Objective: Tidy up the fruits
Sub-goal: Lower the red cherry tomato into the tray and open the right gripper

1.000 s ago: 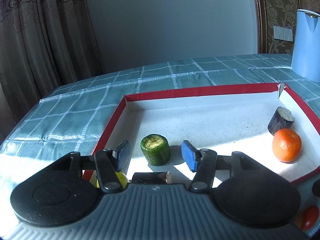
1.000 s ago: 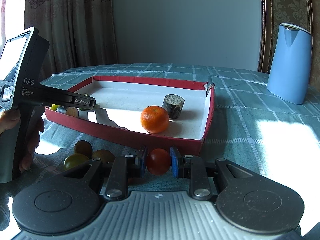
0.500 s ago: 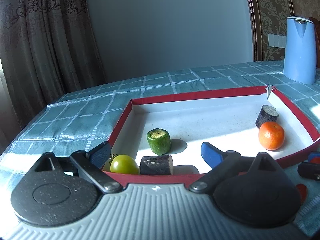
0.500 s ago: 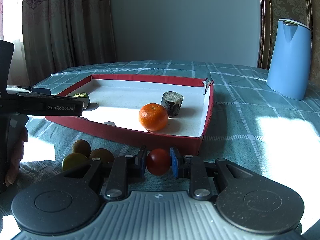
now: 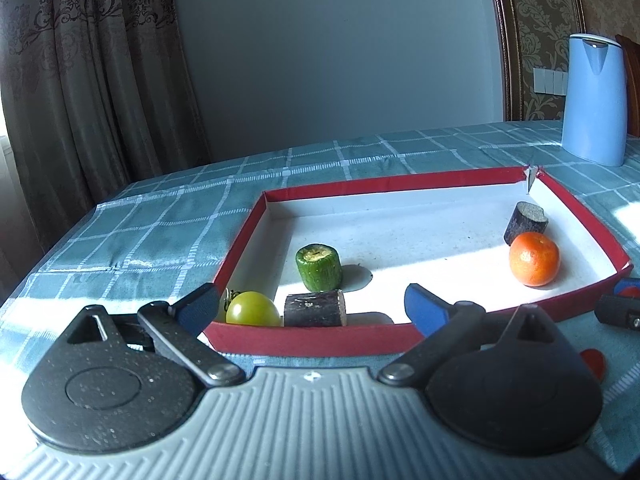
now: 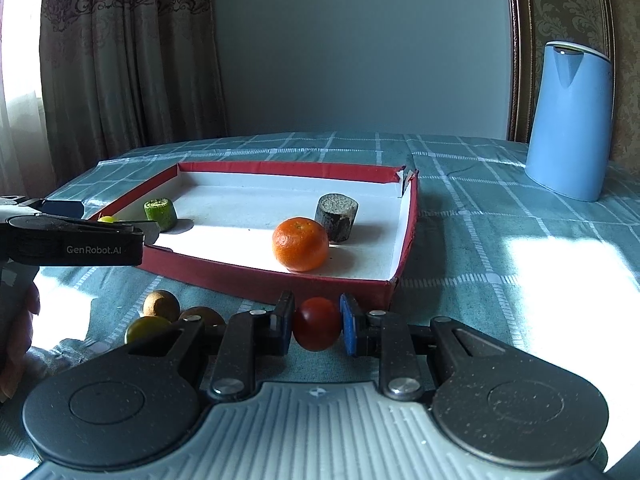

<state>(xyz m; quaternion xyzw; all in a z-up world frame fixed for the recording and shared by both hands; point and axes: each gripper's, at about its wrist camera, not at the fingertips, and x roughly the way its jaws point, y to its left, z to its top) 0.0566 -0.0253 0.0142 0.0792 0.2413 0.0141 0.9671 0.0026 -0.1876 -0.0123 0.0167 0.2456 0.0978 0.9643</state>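
Right gripper (image 6: 316, 326) is pinching a red tomato (image 6: 317, 323) between its blue fingers (image 6: 349, 324), sitting low over the counter (image 6: 500, 236) just outside the near wall of the red tray (image 6: 280, 286). Left gripper (image 5: 312, 306) is hanging with fingers spread wide and nothing between them, just short of the tray's near-left corner.

Already lying in the tray: green tomato (image 5: 253, 309) and a dark cut cylinder (image 5: 315, 308) touching side by side against the near wall, a green cut chunk (image 5: 319, 267) standing just behind them, an orange (image 6: 301, 244) and another dark cylinder (image 6: 337, 217) toward the right end.

Still waiting on the counter outside: a brown round fruit (image 6: 161, 306), another brownish one (image 6: 202, 315) and a yellow-green one (image 6: 147, 328), bunched together left of the right gripper.

Reading this as mid-transfer: the red tomato is looking like the piece in hand, not yet over the wall.

Next move is calling for lifting it clear of the tray wall, carrying it inward and setting it on bare white floor. The tomato is round, so it is likely rolling if dropped from height. Left gripper seems free for the loose trio
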